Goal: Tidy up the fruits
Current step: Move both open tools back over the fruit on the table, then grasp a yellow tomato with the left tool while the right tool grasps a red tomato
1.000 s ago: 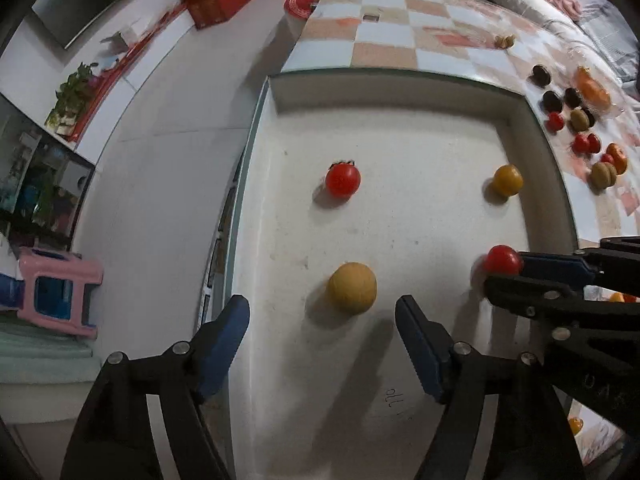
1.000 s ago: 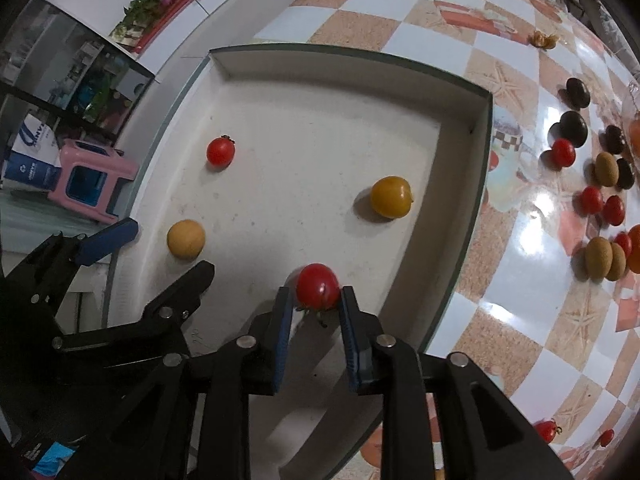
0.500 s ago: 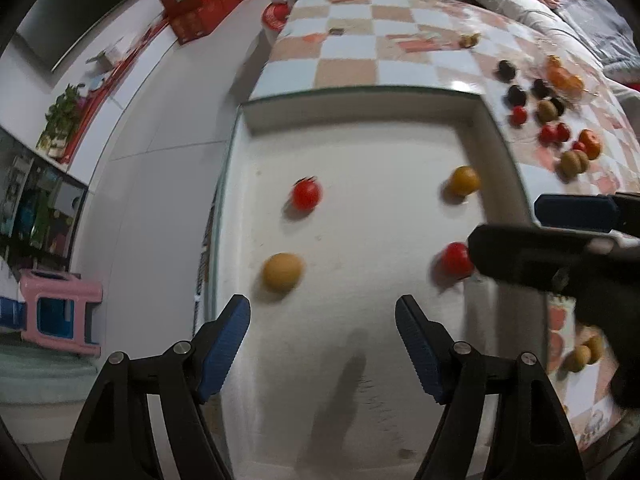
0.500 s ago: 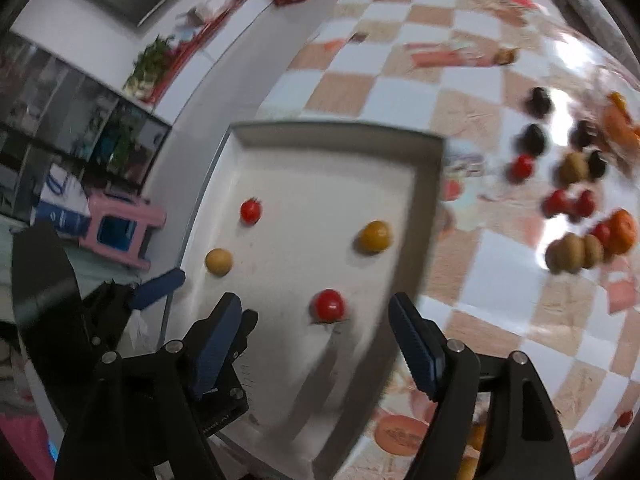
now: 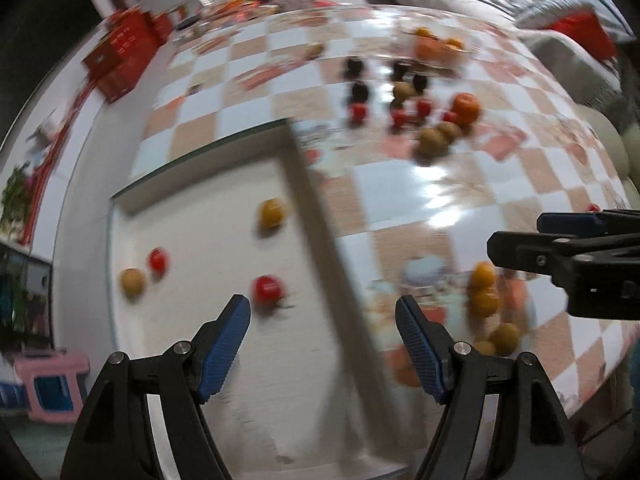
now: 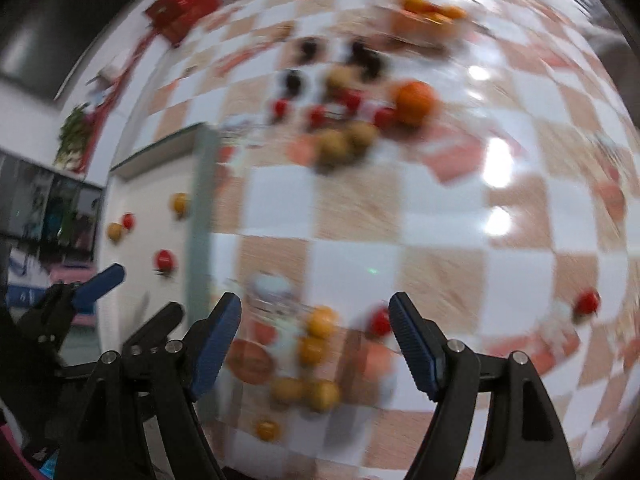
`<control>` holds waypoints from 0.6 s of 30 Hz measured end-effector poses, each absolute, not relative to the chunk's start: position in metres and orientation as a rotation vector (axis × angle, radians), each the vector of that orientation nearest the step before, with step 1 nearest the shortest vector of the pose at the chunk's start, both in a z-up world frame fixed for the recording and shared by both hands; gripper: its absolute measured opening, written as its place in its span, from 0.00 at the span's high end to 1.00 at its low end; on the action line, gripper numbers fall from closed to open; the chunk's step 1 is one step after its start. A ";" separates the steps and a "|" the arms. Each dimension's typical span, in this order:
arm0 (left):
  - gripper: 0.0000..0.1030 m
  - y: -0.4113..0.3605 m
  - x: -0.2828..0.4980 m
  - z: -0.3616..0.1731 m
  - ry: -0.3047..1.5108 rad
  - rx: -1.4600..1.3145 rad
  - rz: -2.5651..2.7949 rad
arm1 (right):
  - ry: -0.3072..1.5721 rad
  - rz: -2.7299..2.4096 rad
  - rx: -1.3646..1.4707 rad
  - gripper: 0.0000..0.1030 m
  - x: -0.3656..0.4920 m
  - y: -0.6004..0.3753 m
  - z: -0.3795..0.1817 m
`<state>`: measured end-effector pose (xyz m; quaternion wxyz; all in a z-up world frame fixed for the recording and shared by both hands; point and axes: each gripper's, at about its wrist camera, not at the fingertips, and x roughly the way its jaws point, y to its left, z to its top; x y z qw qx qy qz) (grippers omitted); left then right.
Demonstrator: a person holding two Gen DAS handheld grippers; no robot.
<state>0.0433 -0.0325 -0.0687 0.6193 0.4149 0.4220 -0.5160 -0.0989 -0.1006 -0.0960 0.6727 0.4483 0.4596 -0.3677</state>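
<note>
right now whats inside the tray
Four small fruits lie loose in the tray: two red tomatoes and two yellow-orange ones. Its near end is hidden behind the left gripper.

Under the right gripper (image 6: 314, 344), whose jaws stand wide and empty, a loose cluster of small yellow-orange round fruits (image 6: 316, 354) crowds the checkered tablecloth (image 6: 440, 216). Ahead lies a broad bare stretch of cloth, then a blurred group of red, brown and dark fruits (image 6: 344, 120). To its left, the raised grey rim of the shallow white tray (image 6: 198, 216) bars a low sideways pass, and the left gripper (image 6: 120, 296) hangs there.
</note>
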 end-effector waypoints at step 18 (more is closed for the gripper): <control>0.26 -0.069 -0.014 -0.104 0.965 1.134 -1.357 | 1.128 -0.846 0.982 0.23 -0.148 -0.092 -0.127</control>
